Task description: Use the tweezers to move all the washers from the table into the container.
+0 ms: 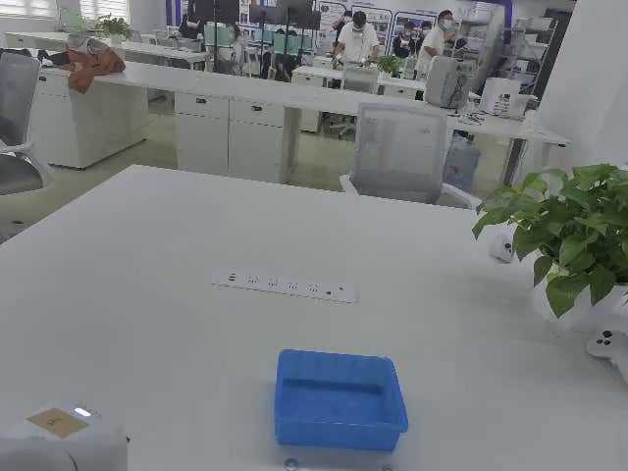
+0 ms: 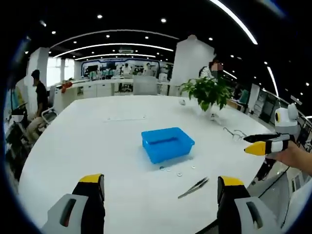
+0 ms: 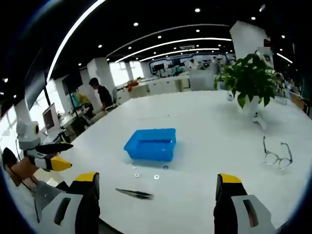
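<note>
A blue container [image 1: 340, 397] sits on the white table [image 1: 147, 294] near its front edge. A few small washers [image 2: 179, 170] lie on the table just in front of the container [image 2: 167, 144]. Metal tweezers [image 2: 193, 187] lie flat beside them, untouched. My left gripper [image 2: 160, 195] hovers over the table's edge, open, with nothing between its fingers. My right gripper [image 3: 157, 195] is also open and holds nothing, facing the container [image 3: 151, 144], the washers [image 3: 146, 174] and the tweezers [image 3: 135, 193]. Each gripper appears at the side of the other's view, right gripper [image 2: 265, 144] and left gripper [image 3: 48, 156].
A potted plant [image 1: 569, 235] stands at the table's right side, with eyeglasses [image 3: 277, 155] lying near it. A power strip [image 1: 285, 286] is set into the table's middle. A white controller [image 1: 608, 343] lies at the right edge. Desks, chairs and people fill the room behind.
</note>
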`<act>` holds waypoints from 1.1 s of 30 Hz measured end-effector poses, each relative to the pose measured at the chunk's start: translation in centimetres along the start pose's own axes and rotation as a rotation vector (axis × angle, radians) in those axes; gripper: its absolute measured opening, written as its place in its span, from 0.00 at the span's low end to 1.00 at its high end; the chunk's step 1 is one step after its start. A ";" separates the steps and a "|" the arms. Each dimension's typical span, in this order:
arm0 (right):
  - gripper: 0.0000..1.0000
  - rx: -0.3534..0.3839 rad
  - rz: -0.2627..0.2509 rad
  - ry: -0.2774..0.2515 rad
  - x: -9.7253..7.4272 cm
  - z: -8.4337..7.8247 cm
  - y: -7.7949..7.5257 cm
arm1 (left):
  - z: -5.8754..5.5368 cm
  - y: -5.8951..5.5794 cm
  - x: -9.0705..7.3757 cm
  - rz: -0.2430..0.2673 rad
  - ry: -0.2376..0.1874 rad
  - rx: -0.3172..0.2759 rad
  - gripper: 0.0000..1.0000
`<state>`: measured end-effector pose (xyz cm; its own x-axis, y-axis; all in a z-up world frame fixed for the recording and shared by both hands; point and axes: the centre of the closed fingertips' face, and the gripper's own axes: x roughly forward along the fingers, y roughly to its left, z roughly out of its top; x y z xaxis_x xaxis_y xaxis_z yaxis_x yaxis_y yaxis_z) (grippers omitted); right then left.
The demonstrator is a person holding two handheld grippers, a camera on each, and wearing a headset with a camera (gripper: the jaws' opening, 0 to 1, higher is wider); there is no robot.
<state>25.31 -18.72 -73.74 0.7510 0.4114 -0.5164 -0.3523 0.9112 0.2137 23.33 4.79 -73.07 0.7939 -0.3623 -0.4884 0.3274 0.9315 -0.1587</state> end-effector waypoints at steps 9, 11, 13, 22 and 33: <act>0.99 -0.011 0.000 0.012 0.4 0.1 0.2 | -0.2 0.2 0.0 0.006 0.011 -0.004 0.99; 0.99 -0.009 0.000 0.023 0.6 -0.1 0.2 | -0.2 0.3 0.1 0.005 0.011 -0.002 0.99; 0.98 -0.013 -0.002 0.031 0.6 -0.2 0.3 | -0.2 0.2 0.0 0.004 0.012 0.000 0.99; 0.98 -0.029 0.005 0.055 0.8 -0.6 0.6 | -0.3 0.3 0.1 0.002 0.022 0.018 0.98; 0.97 -0.031 0.005 0.072 1.2 -0.8 0.7 | -0.3 -0.1 0.5 -0.016 0.030 0.040 0.97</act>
<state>25.52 -17.64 -74.81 0.7074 0.4125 -0.5740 -0.3740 0.9075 0.1911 23.57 4.52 -73.59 0.7729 -0.3751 -0.5118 0.3602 0.9234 -0.1328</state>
